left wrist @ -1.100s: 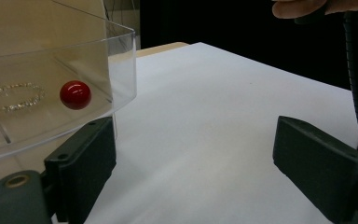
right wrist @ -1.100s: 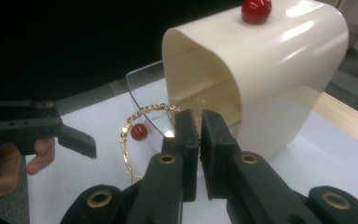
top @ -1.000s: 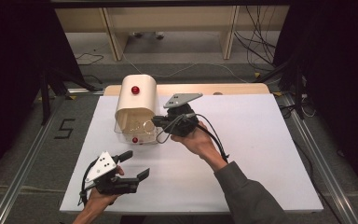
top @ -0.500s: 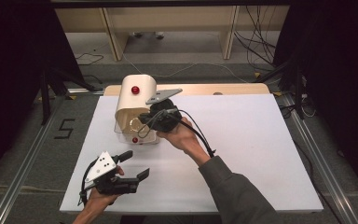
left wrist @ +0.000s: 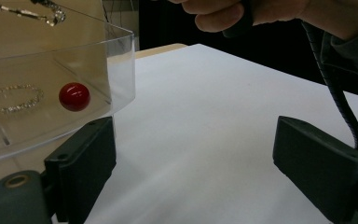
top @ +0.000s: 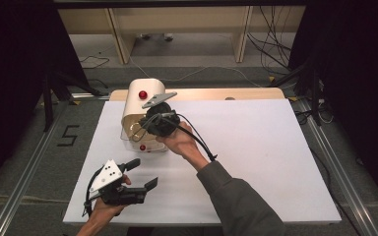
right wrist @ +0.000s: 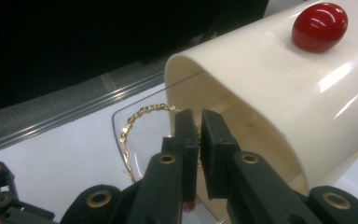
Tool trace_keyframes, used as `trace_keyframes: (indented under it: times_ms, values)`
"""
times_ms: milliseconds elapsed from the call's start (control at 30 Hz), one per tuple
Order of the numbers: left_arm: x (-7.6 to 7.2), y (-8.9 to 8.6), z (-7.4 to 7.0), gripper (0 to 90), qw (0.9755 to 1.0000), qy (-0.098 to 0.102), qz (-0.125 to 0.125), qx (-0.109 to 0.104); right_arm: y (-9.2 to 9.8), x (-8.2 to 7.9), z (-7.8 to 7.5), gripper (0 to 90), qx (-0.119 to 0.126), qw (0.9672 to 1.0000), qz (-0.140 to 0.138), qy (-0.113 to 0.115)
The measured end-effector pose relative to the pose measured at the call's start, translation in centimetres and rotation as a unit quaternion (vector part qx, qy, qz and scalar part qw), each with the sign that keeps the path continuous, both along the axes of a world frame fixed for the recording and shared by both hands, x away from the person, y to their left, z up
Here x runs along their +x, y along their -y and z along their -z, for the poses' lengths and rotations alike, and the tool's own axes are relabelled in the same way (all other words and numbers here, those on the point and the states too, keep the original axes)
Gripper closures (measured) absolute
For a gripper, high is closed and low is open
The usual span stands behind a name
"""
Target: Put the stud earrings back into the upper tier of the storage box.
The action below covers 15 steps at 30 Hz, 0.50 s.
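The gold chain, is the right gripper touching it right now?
Touching: in the right gripper view, the right gripper has its jaws closed on the gold chain.

Grey floor (top: 78, 69), cables (top: 275, 54) — dark surroundings

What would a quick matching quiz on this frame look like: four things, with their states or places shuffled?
Things:
1. right gripper
2. left gripper
3. gold chain
4. red knob

States or places:
A. jaws wide apart, nothing between them
B. on top of the cream curved lid
C. hangs over the clear tray
D. jaws closed on the chain

Pairs: 1-D, 2-A, 3-C, 4-B
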<state>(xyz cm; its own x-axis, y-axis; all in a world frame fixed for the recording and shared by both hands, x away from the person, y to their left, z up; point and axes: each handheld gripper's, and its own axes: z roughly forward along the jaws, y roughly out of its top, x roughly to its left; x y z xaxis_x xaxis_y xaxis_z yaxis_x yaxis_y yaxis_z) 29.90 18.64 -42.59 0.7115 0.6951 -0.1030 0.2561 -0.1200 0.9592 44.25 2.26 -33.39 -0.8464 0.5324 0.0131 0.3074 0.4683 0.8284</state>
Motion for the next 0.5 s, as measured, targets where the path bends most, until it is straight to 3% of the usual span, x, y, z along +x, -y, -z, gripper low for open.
trace_keyframes:
  times_ms: [467,500]
  values:
    - [0.0,0.0,0.0,12.8,1.0,0.001,0.0,0.0,-1.1,0.6,1.1,83.8,-0.016,0.9998,0.004,-0.009]
    - [0.0,0.0,0.0,12.7,1.0,0.001,0.0,0.0,-1.1,0.6,1.1,73.4,-0.018,0.9998,0.001,-0.014]
